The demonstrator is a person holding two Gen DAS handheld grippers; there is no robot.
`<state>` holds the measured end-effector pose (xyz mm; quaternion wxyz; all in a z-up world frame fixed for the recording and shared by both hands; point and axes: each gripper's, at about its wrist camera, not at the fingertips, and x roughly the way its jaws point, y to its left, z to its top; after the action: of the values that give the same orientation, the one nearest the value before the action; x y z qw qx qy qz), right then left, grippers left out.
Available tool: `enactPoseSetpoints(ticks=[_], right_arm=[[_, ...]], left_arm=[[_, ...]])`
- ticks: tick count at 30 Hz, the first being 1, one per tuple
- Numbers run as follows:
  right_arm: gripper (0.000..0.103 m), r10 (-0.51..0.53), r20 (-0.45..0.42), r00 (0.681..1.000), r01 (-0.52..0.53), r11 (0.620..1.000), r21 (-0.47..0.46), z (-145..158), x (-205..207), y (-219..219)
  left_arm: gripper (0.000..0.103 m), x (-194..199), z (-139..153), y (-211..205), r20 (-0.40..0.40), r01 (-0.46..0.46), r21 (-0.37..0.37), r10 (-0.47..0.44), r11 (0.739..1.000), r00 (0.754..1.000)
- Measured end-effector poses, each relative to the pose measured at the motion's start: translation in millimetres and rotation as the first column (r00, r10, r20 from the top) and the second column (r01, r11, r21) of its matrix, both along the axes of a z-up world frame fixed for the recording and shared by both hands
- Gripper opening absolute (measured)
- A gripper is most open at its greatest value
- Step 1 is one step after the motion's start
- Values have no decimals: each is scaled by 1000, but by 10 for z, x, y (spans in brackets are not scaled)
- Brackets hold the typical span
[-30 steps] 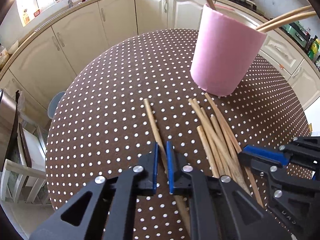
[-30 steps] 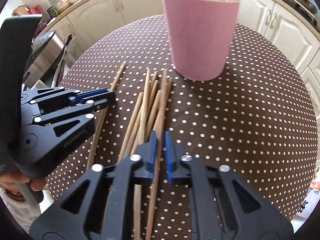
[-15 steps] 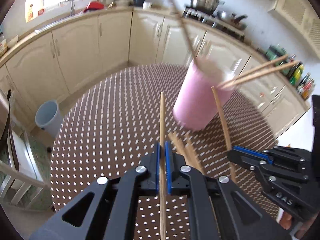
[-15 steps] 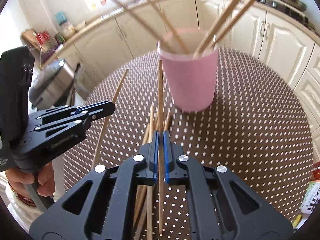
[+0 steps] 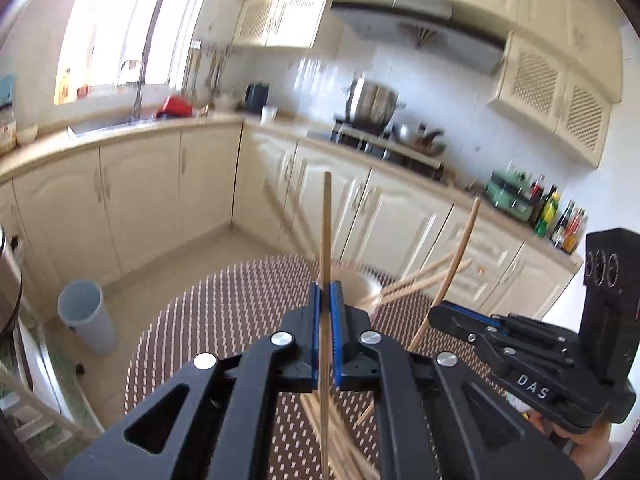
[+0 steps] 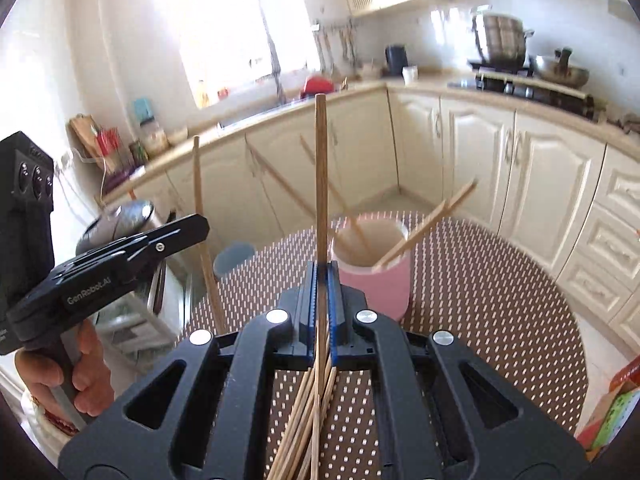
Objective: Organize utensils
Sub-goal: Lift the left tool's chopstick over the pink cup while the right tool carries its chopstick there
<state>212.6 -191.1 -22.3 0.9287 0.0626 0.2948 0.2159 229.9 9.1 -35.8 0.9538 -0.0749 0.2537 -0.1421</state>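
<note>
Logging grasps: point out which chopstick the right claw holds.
The upright chopstick pinched in the right claw. The loose pile lies on the table, others lean inside the pink cup, and one stands in the left claw.

A home kitchen is shown. Cream panelled base cabinets [image 5: 140,196] are run along an L-shaped beige countertop [image 6: 520,100], with matching upper cabinets [image 5: 556,92] above. A steel stockpot [image 5: 372,104] is set on a gas hob under a range hood [image 5: 416,36]. A sink tap [image 5: 138,92] is seen by the bright window, and sauce bottles [image 5: 560,216] are grouped on the counter.
</note>
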Motion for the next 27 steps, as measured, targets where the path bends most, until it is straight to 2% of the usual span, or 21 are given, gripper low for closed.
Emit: enactPoseSetpoints(ticks=[3,8,14,20,27], right_arm=[[5,-31,62,998,29,999,24,151,9,-54],[5,-94,165,982,89,995,37,338,28,-76],[5,-155,246,957,143,987,66,459,102,-132],[5,-196,287,938,179,980,86,480,205,-178],[5,-201,283,938,186,979,79,415,309,-165]], left_arm=[[5,-31,198,-101,94,-4,5,4,1000,996],[5,12,450,-286,244,-12,-4,13,1000,970],[5,186,603,-418,353,-82,-37,90,996,931],[5,439,596,-508,346,-94,-68,111,993,932],[5,571,478,-570,361,-101,-72,120,992,925]])
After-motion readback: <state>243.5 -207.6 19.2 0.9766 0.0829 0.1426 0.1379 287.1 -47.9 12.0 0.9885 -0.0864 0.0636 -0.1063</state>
